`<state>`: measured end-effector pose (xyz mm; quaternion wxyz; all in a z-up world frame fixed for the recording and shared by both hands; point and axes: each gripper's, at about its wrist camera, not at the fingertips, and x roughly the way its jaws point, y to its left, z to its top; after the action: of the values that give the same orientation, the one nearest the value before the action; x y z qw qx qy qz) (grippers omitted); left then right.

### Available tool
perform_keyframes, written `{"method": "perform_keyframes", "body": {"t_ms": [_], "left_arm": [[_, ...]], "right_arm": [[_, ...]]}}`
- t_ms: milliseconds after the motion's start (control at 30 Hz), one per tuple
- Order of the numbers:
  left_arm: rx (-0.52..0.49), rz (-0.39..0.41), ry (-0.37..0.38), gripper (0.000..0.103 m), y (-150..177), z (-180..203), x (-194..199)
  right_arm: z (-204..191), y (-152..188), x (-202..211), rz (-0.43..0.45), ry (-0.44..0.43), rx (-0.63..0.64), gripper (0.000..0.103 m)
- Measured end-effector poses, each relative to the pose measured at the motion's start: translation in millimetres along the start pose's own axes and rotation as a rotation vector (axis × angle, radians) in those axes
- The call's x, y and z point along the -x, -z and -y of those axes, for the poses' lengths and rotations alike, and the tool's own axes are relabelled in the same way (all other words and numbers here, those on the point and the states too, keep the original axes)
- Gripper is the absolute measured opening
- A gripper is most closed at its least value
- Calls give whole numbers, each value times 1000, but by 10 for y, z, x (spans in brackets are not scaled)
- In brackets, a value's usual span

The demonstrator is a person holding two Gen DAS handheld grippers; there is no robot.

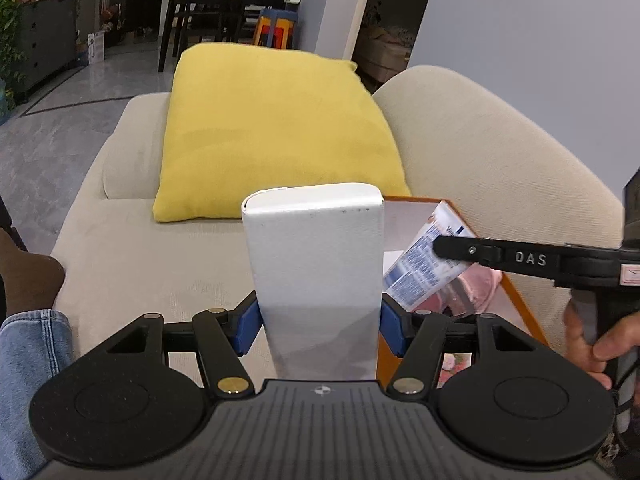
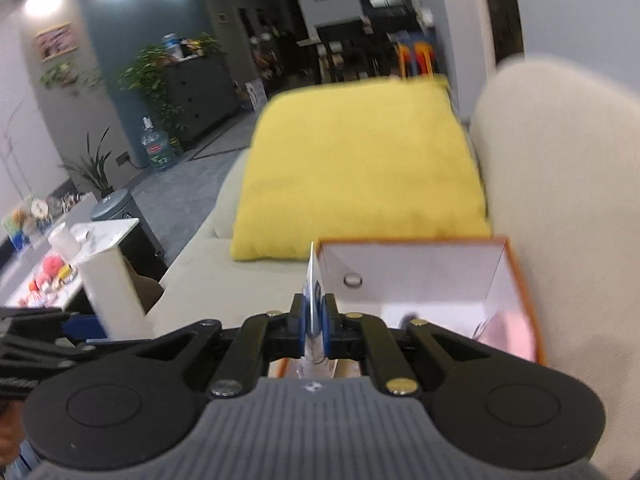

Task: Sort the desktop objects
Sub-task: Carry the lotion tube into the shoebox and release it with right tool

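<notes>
Left hand-held gripper (image 1: 320, 328) clamps white box (image 1: 316, 264); right hand-held gripper (image 2: 314, 326) pinches flat packet (image 2: 312, 280) above orange box (image 2: 516, 280).

The left gripper (image 1: 320, 326) is clamping a white box (image 1: 316, 264) over the beige sofa (image 1: 132, 256). At right, the right gripper (image 1: 440, 246) is holding a printed packet (image 1: 420, 272) above an orange box (image 1: 516, 296).

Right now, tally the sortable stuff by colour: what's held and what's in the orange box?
White: 1, the white box clamped in the left gripper.
Blue-and-white: 1, the flat packet pinched in the right gripper, over the orange box.
Pink: 1, a pink item lying inside the orange box.
Total: 3
</notes>
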<state>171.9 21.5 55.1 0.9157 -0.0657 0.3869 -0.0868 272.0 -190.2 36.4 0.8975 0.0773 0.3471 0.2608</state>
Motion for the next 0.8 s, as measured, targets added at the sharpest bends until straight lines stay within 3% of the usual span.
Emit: {"method": "perform_keyframes", "body": {"t_ms": [233,433,500,700,800], "left_arm": [[16,-22,-19,70,-38,-87,-195],[17,-27,-16,70,-38,-71,-252],[14,-30,-17,70,-39,-53,-265],[9,-35,-21,70,-64,-9,-295],[1,-27,-21,70,-96,7,-277]], "right_arm": [[544,65,-427,-80,-121,-291,8],[701,156,-617,-108,-139,-368,8],[646,161,-595,-103,-123,-332,8],[130,199,-539,-103,-39,-26,8],[-32,207,-603,-101,-18,50,8]]}}
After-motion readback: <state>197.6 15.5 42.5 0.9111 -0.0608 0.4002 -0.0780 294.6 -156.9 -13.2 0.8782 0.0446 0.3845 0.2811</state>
